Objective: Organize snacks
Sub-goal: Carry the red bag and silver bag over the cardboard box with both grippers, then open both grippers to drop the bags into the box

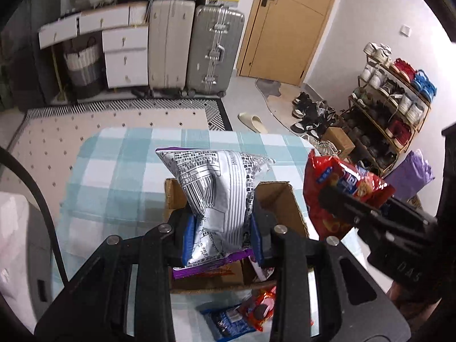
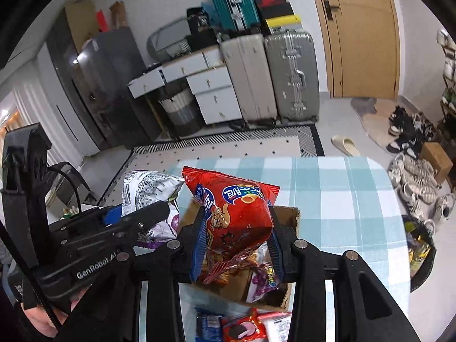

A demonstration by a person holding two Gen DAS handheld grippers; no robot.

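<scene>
My left gripper (image 1: pixel 222 236) is shut on a silver and purple chip bag (image 1: pixel 219 191), held above an open cardboard box (image 1: pixel 287 199) on the checked table. It also shows in the right wrist view (image 2: pixel 148 188). My right gripper (image 2: pixel 236 245) is shut on a red chip bag (image 2: pixel 236 213), held over the same cardboard box (image 2: pixel 287 216). The red bag also shows at the right of the left wrist view (image 1: pixel 336 188). A snack pack (image 2: pixel 263 279) lies inside the box.
Small snack packs lie on the blue checked tablecloth (image 1: pixel 119 171) near the box: a blue pack (image 2: pixel 208 325) and a red cookie pack (image 2: pixel 242 329). Suitcases (image 1: pixel 193 48), white drawers (image 1: pixel 125 57), a shoe rack (image 1: pixel 393 108) and a door (image 1: pixel 287 22) stand beyond.
</scene>
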